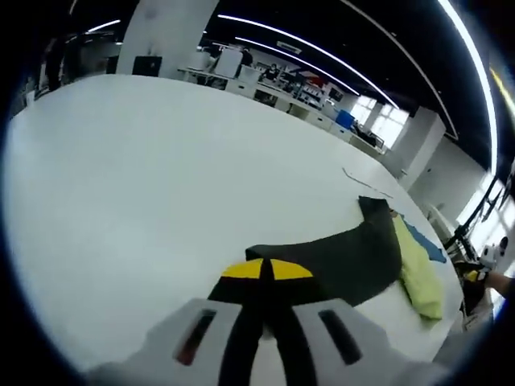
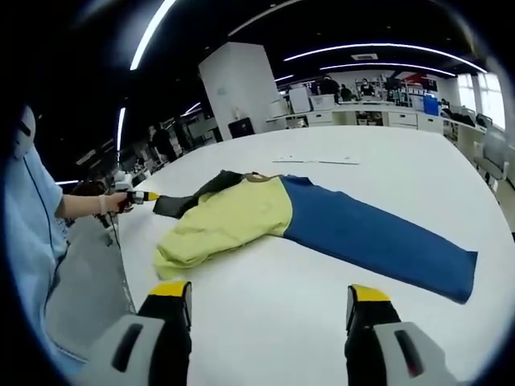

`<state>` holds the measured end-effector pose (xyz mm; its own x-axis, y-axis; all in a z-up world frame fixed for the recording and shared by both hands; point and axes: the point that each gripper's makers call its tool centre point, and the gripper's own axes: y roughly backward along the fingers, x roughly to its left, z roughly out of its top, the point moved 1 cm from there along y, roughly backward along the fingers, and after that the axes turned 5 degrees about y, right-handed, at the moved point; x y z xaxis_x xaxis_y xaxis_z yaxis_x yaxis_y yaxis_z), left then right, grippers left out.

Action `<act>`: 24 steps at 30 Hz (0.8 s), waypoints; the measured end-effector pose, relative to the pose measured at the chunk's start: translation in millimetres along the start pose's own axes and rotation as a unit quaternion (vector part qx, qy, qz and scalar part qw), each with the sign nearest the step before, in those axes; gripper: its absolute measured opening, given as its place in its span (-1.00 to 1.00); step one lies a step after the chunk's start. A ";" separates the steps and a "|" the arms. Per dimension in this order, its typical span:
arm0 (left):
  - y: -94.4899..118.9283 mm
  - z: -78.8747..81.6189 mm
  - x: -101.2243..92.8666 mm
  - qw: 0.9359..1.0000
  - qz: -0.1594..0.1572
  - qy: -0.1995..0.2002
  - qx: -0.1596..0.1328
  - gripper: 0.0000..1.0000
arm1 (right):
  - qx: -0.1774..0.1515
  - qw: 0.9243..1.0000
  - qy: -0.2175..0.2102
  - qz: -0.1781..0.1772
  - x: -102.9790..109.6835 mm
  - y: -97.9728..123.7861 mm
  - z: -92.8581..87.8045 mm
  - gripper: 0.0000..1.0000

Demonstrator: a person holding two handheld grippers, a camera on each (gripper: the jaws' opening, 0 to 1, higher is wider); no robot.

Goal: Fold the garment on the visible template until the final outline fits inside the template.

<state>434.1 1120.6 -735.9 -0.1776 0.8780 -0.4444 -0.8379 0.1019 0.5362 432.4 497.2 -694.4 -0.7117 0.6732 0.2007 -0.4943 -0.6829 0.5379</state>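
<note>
A garment lies on the white table (image 2: 386,161), with a yellow-green body (image 2: 229,225), a long blue part (image 2: 378,237) and a black part (image 2: 197,197). In the left gripper view the black part (image 1: 338,257) runs from my left gripper (image 1: 266,270) to the yellow-green part (image 1: 418,277) and a strip of blue (image 1: 422,241). The yellow tips are shut on the black cloth's near end. The right gripper view shows that left gripper (image 2: 143,197) in a hand, at the black edge. My right gripper (image 2: 269,293) is open above bare table, short of the garment.
Thin line marks (image 2: 318,161) lie on the table beyond the garment, also as line marks (image 1: 366,183). A person in a light blue top (image 2: 32,241) stands at the table's edge. A white pillar (image 2: 241,88), desks and people fill the far background.
</note>
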 end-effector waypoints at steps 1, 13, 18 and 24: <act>1.0 0.2 3.7 1.000 0.003 0.006 0.001 -1.00 | 0.001 1.000 0.000 0.000 -0.1 0.1 -0.4 0.57; 1.9 22.5 49.7 0.998 0.055 -0.010 -0.021 -1.00 | 0.009 1.000 -0.008 -0.011 -1.4 7.7 -10.0 0.57; -0.8 30.8 70.9 0.996 0.085 -0.020 -0.015 -1.00 | 0.007 1.000 -0.011 -0.017 -4.3 11.2 -9.8 0.57; -3.5 36.7 88.4 0.994 0.104 -0.018 -0.015 -1.00 | 0.014 1.000 -0.013 -0.020 -3.9 12.8 -13.9 0.57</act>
<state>440.2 1215.0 -750.8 -0.3313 0.8945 -0.3002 -0.7997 -0.0974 0.5925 421.9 481.9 -699.7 -0.6785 0.7070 0.1995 -0.5075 -0.6474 0.5686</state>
